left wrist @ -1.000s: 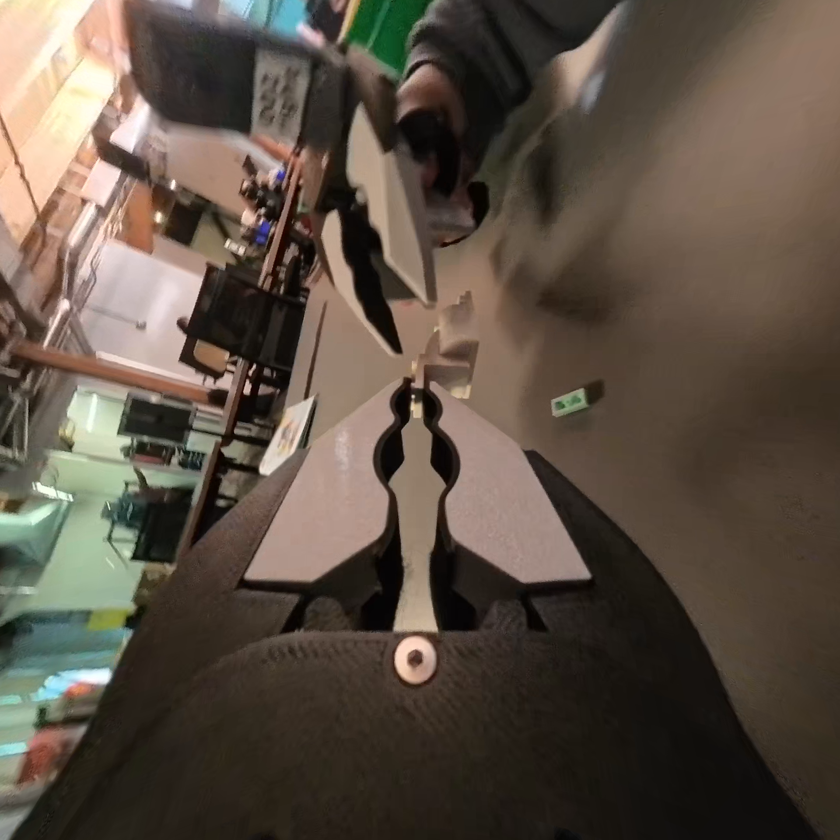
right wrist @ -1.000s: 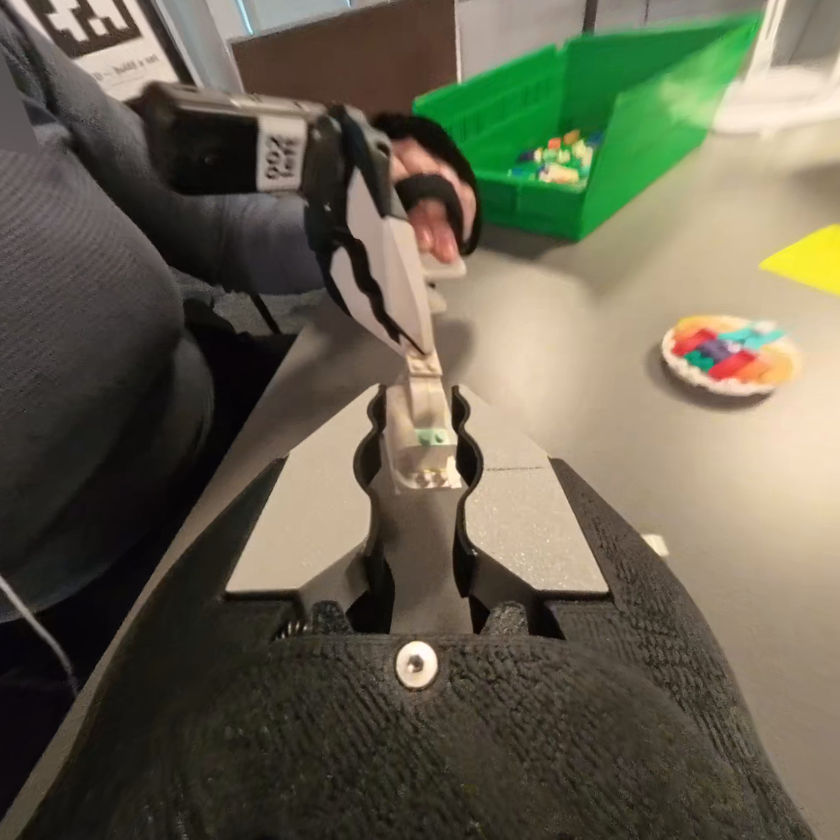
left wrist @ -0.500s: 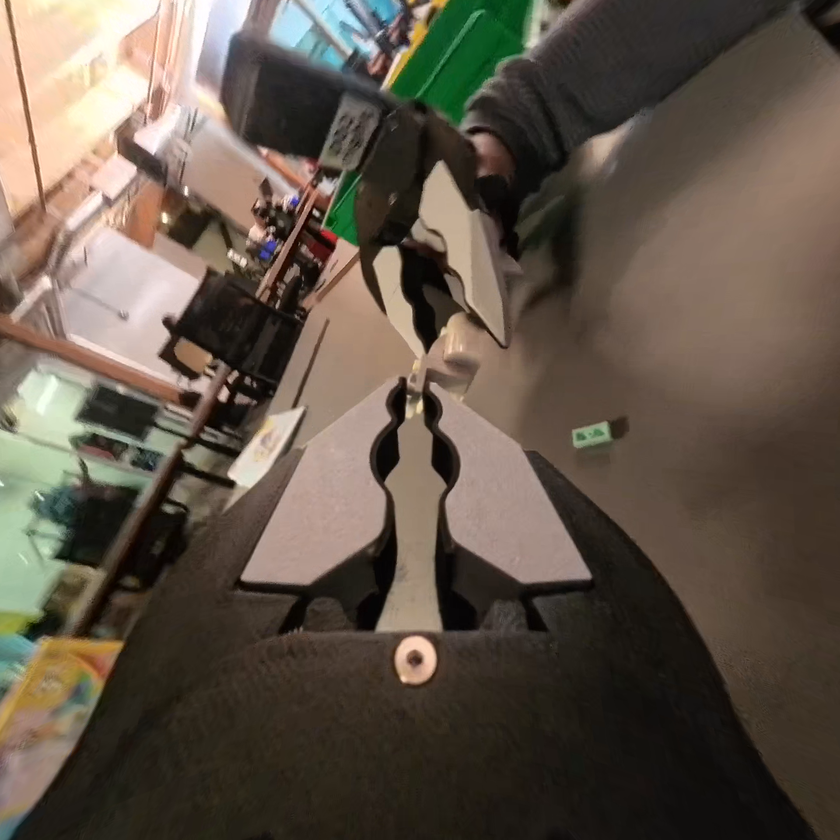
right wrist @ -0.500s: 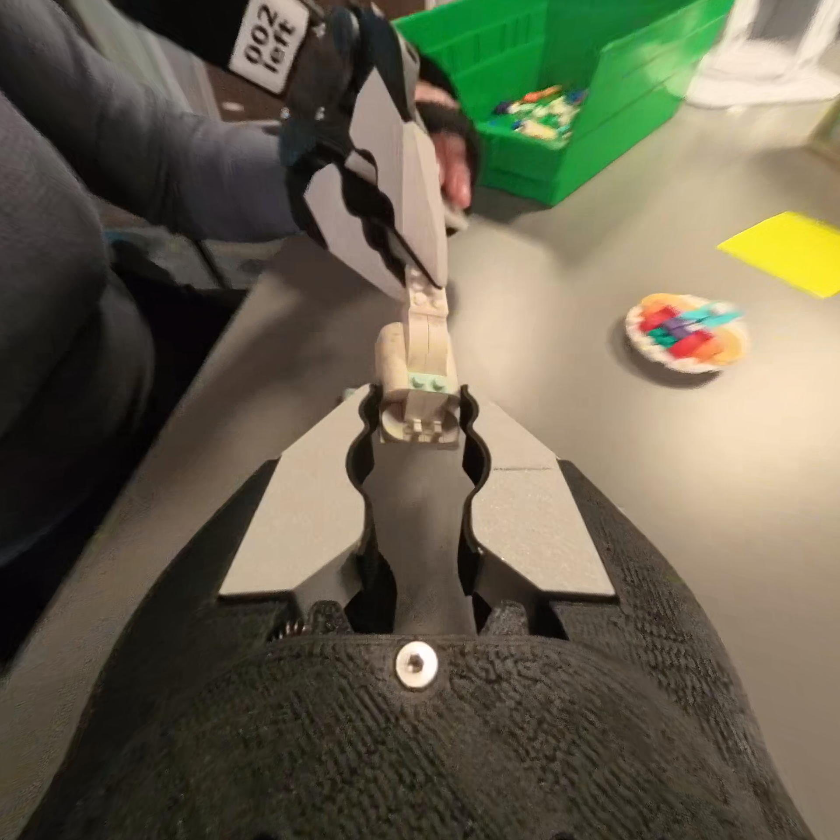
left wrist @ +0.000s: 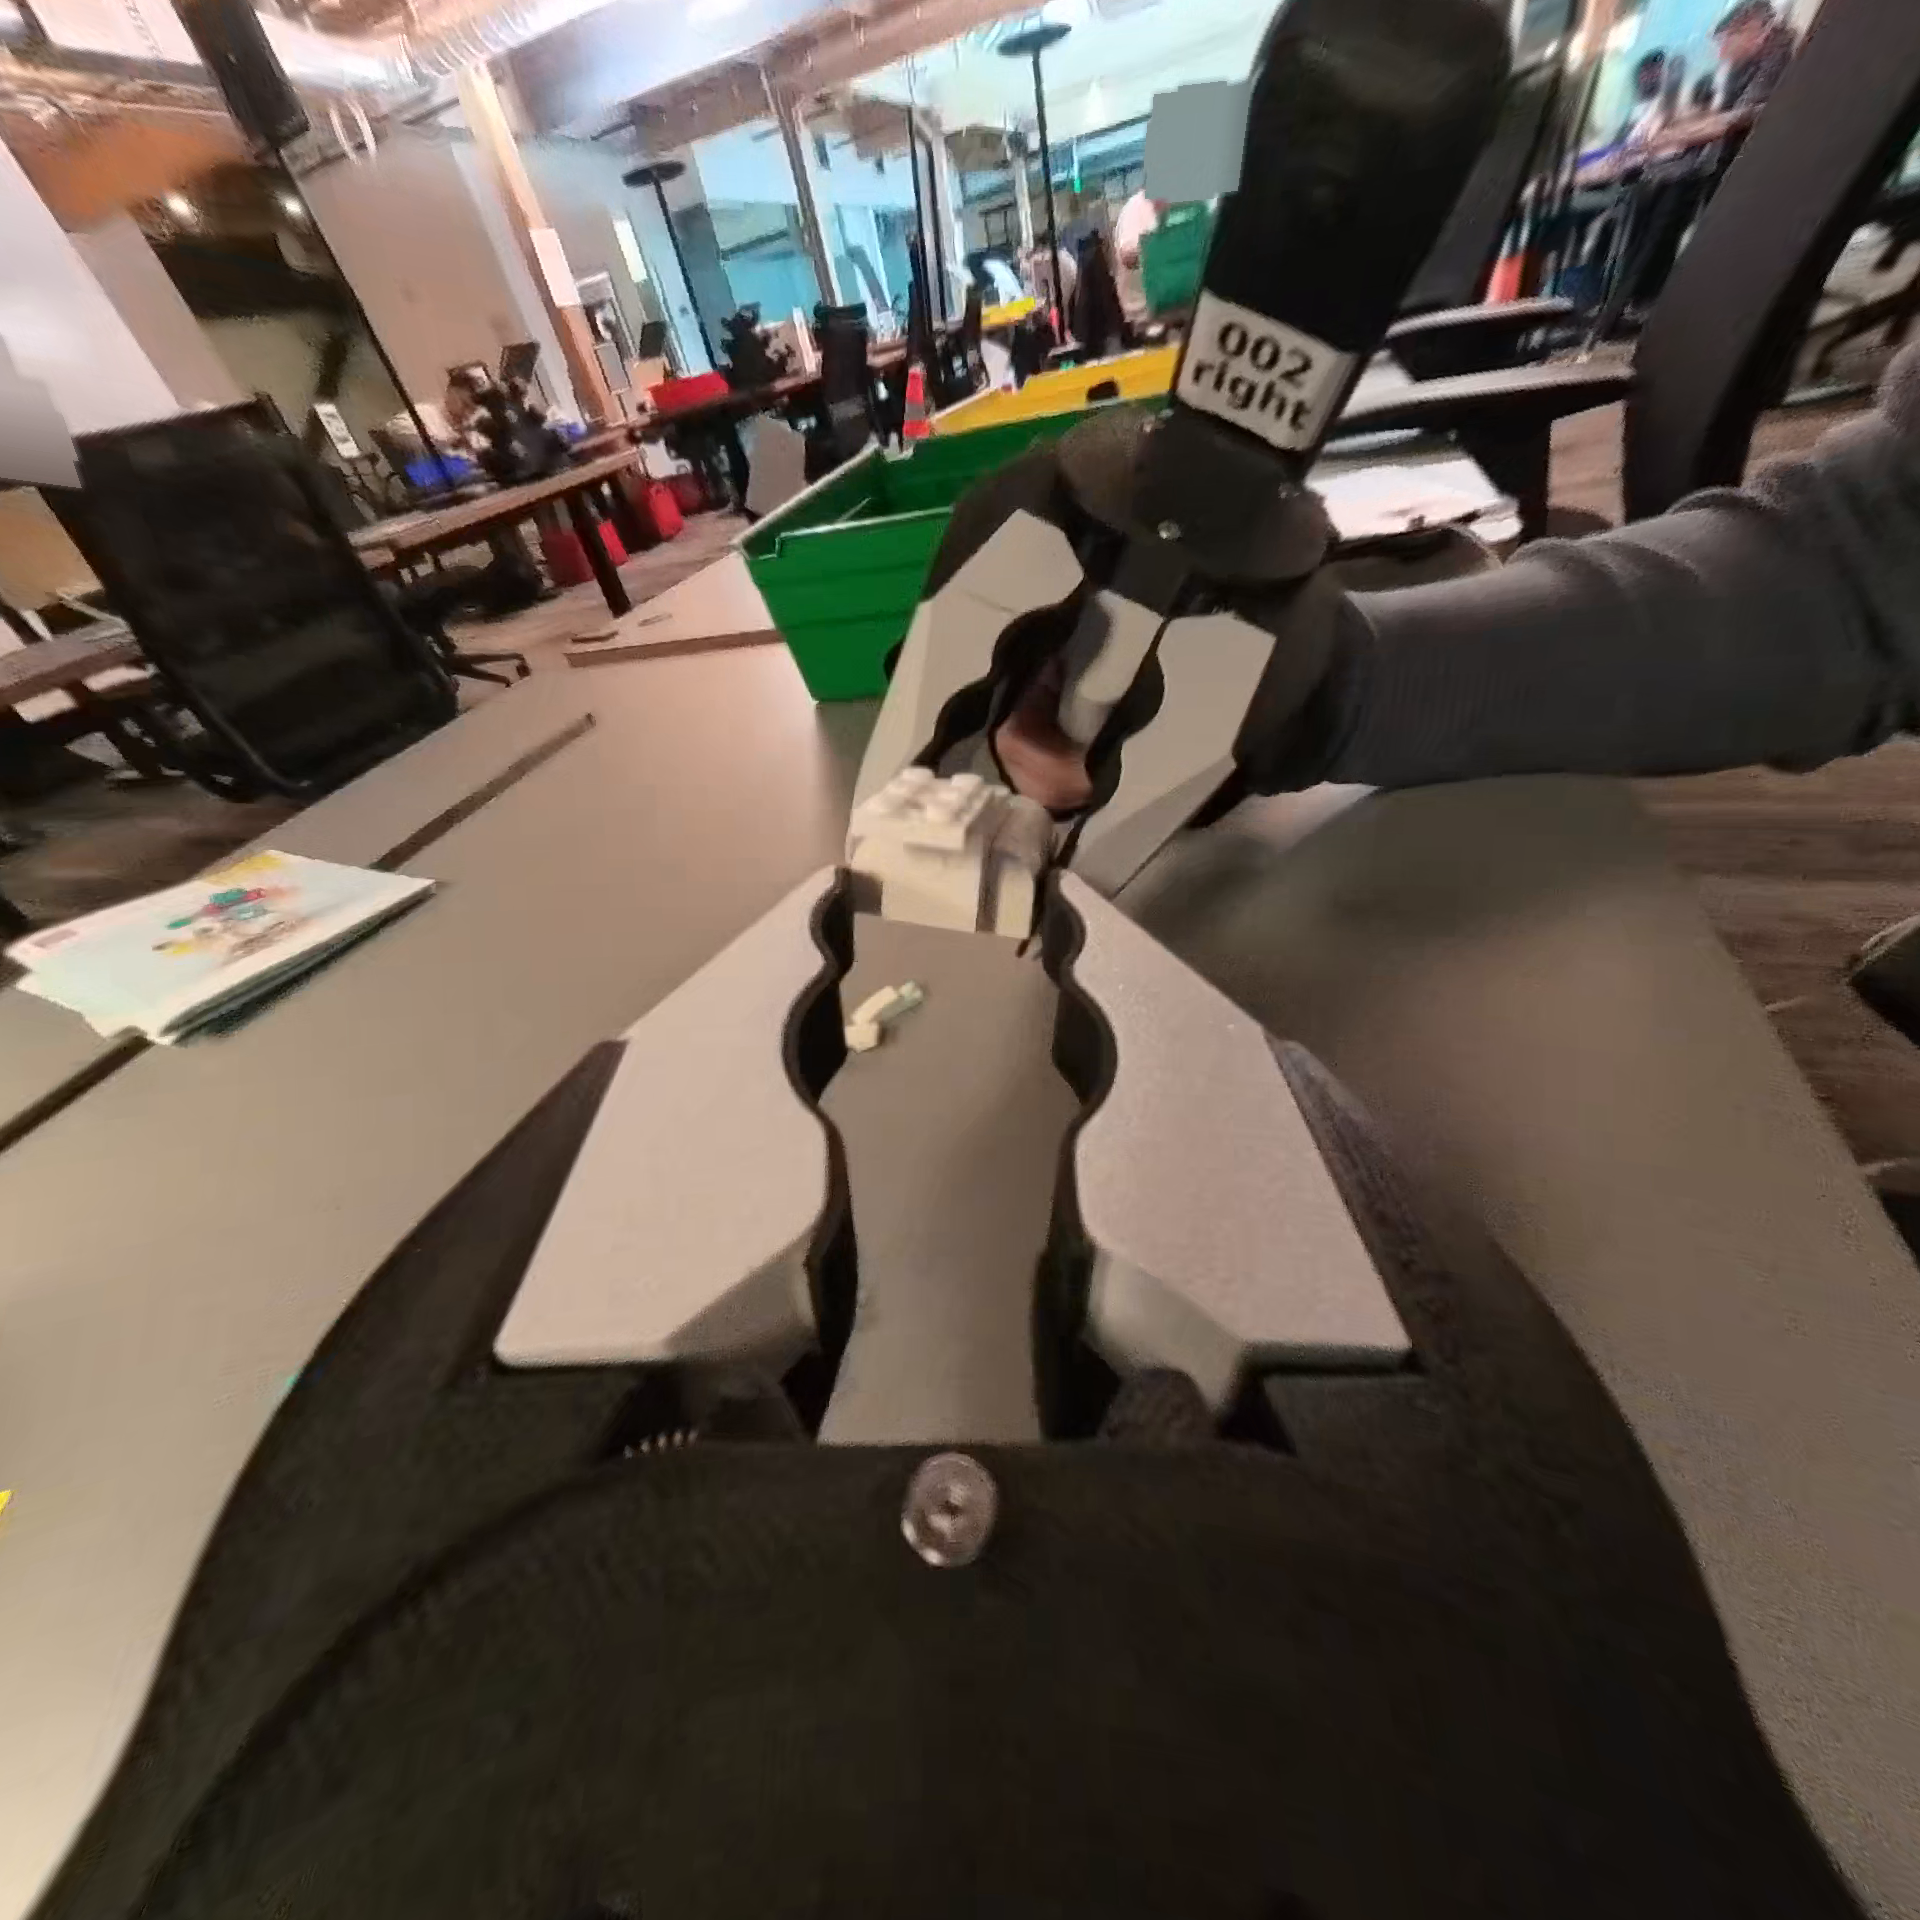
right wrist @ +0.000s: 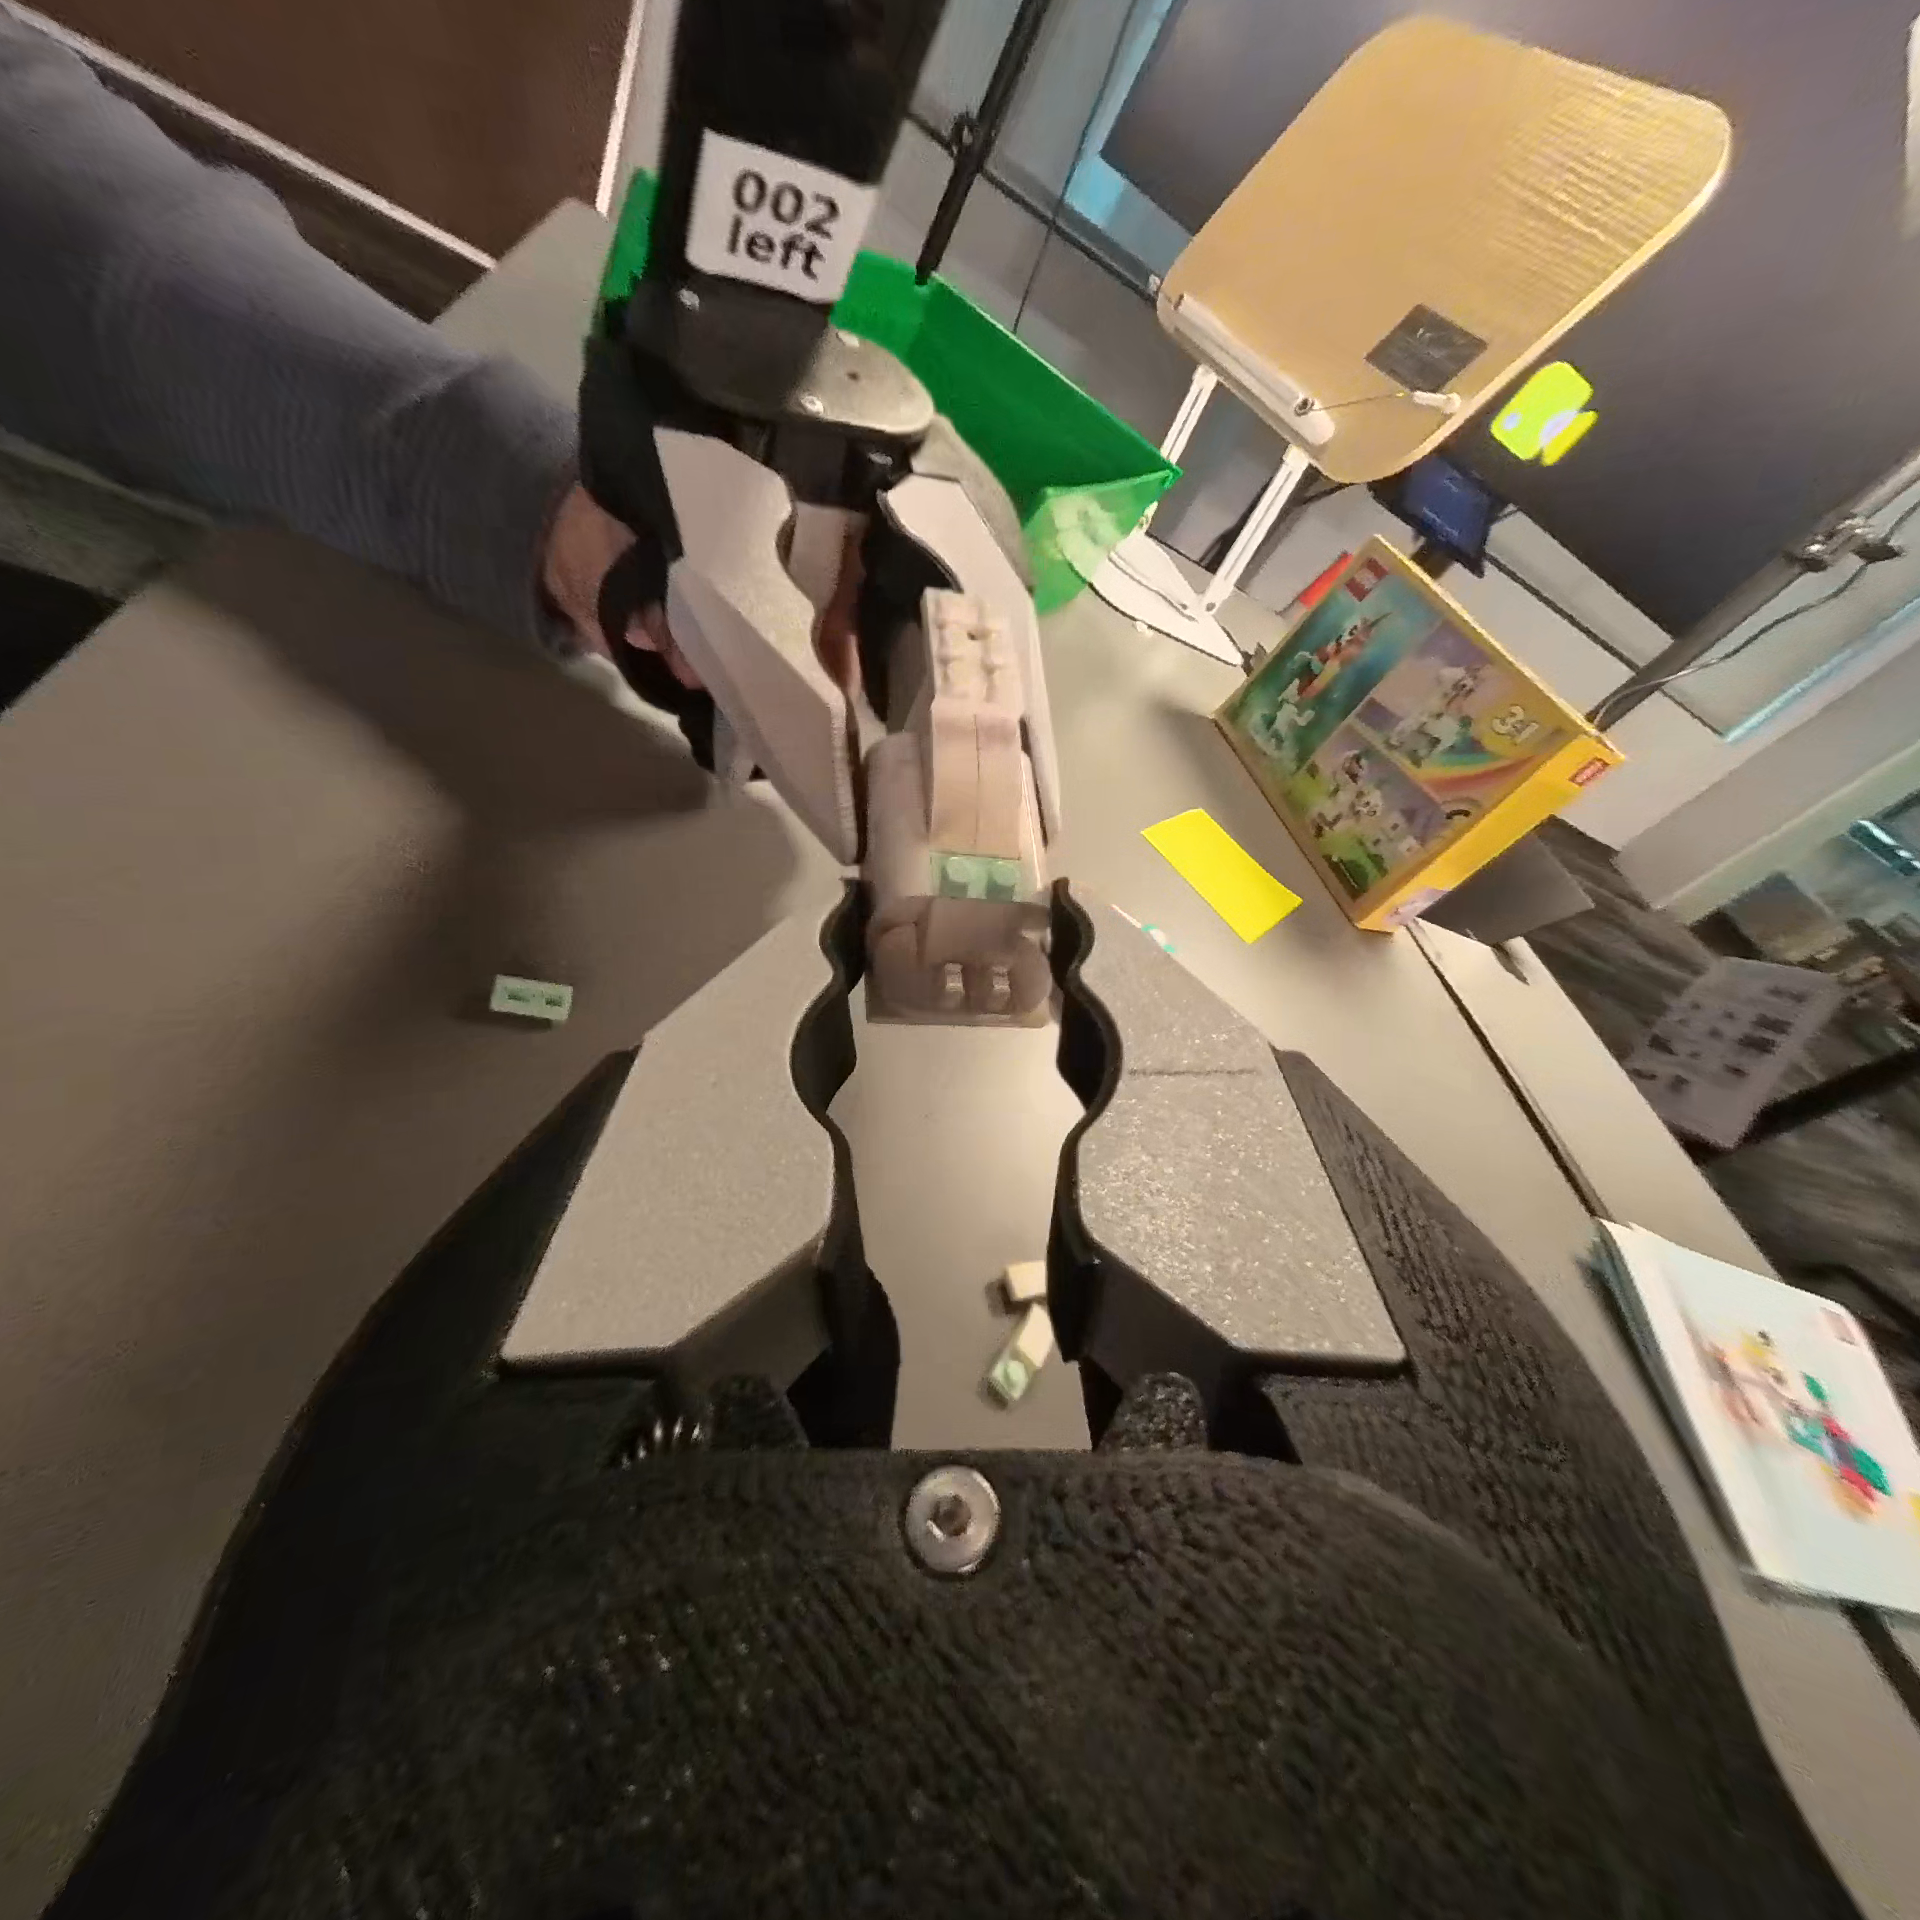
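Note:
A white-grey brick assembly [right wrist: 956, 935] with a pale green piece in it hangs above the grey table [right wrist: 260, 935]. My right gripper [right wrist: 951, 904] is shut on its near end. My left gripper [left wrist: 940, 904] faces it from the opposite side, and its tips close on the assembly's other end [left wrist: 940, 862]. In the right wrist view the left gripper [right wrist: 935, 821] comes down from the upper left, held by a sleeved hand. In the left wrist view the right gripper [left wrist: 1049, 862] comes in from the upper right. Small loose pieces [left wrist: 881, 1013] lie on the table under both grippers.
A green bin [left wrist: 842, 592] stands behind the grippers. A small pale green brick [right wrist: 530, 1003] lies to the left. A yellow sheet [right wrist: 1221, 873], a toy box [right wrist: 1413, 727] and a booklet [right wrist: 1766, 1434] lie to the right. A black chair [left wrist: 239, 582] stands beyond the table's edge. My two grippers' fingertips are within a few centimetres of each other.
Both grippers have swung round with the assembly between them. My left jaws stood almost closed on a thin end; they now stand wider across the assembly. The right grip is unchanged.

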`<move>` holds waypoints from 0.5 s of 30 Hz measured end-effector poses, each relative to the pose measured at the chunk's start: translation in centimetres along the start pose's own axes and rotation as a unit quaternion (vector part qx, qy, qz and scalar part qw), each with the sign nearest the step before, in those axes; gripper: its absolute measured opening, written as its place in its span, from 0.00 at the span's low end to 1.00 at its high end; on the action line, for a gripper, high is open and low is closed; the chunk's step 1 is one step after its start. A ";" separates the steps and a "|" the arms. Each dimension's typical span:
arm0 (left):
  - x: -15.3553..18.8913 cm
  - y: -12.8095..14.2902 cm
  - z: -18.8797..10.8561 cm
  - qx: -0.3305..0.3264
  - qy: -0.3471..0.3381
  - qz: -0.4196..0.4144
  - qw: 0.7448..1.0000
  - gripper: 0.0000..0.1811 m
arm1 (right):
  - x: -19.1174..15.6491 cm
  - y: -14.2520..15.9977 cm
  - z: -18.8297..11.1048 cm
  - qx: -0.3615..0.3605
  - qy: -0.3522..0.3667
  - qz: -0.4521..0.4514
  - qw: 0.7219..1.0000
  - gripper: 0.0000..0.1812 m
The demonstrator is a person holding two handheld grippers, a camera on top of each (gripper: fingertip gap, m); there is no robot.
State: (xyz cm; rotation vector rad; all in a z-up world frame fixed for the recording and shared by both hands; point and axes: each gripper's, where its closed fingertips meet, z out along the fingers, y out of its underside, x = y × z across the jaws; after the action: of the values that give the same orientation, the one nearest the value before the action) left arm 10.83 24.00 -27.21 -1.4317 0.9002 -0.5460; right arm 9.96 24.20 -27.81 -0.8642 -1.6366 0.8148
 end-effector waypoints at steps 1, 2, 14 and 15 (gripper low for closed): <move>0.1 0.0 0.0 0.004 0.010 -0.016 1.000 0.19 | -0.1 -0.1 0.0 0.007 -0.005 0.008 1.000 0.18; 0.2 -0.1 -0.2 0.009 0.023 -0.028 0.999 0.19 | -0.2 -0.3 -0.1 0.019 -0.014 0.022 0.999 0.18; -0.3 0.7 -0.5 0.006 0.037 -0.098 0.995 0.18 | 0.0 1.4 -0.8 -0.006 -0.053 0.089 0.995 0.23; -0.5 0.5 -0.7 0.016 0.044 -0.123 0.991 0.18 | 0.3 0.8 -1.1 0.007 -0.041 0.069 0.997 0.23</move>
State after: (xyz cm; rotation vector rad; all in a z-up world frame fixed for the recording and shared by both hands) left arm 9.91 23.98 -27.54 -1.5078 0.7846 -0.8110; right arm 11.06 24.93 -28.19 -0.9539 -1.6546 0.9678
